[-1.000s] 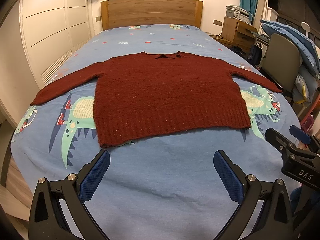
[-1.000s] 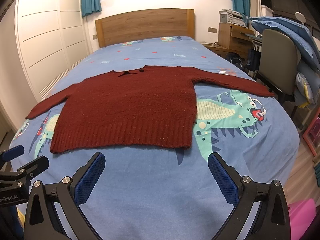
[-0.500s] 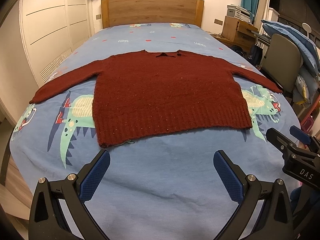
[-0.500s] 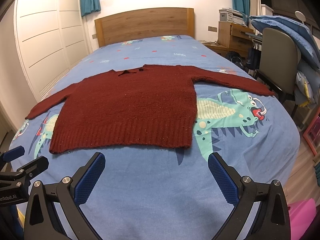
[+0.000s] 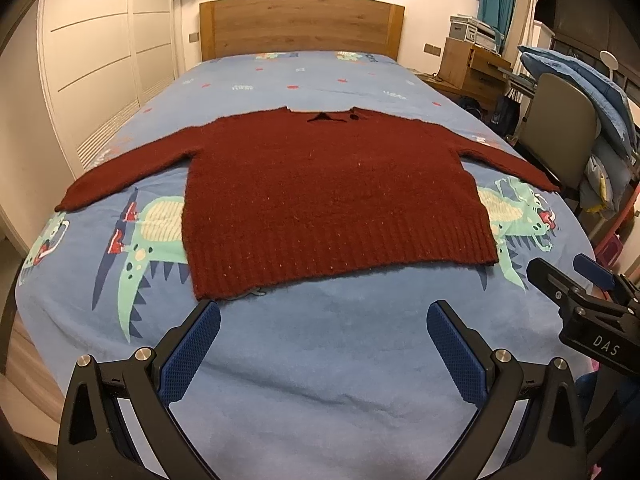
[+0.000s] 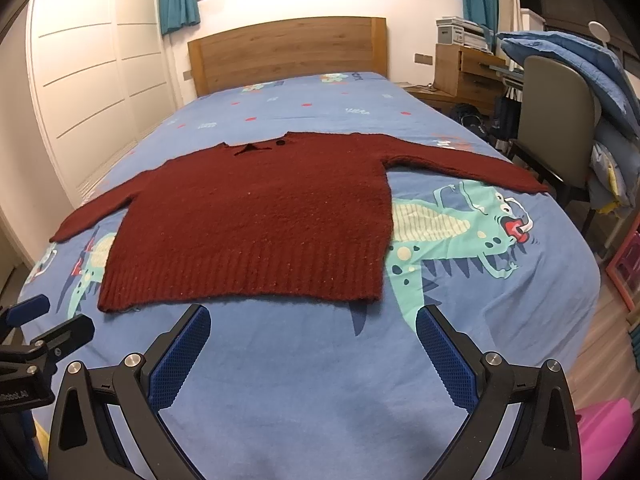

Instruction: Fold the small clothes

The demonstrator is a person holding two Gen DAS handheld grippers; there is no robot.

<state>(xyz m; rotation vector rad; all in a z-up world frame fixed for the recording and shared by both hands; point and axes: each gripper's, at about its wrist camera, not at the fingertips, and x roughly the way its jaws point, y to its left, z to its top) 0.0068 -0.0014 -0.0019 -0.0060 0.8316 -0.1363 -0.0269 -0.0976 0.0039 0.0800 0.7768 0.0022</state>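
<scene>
A dark red knitted sweater (image 5: 332, 196) lies flat on the bed with both sleeves spread out; it also shows in the right wrist view (image 6: 256, 220). Its ribbed hem faces me and its collar points to the headboard. My left gripper (image 5: 323, 312) is open and empty, just short of the hem near its left corner. My right gripper (image 6: 313, 314) is open and empty, just short of the hem near its right part. Each gripper shows at the edge of the other's view.
The bed has a blue dinosaur-print cover (image 5: 320, 360) and a wooden headboard (image 5: 300, 24). White wardrobes (image 5: 100, 60) stand on the left. A chair (image 6: 560, 120) with piled blue bedding, a wooden desk and a pink bin (image 6: 608, 432) stand on the right.
Both grippers have moved a little forward towards the sweater's hem and tilted slightly up. The sweater has not moved. Both stay open.
</scene>
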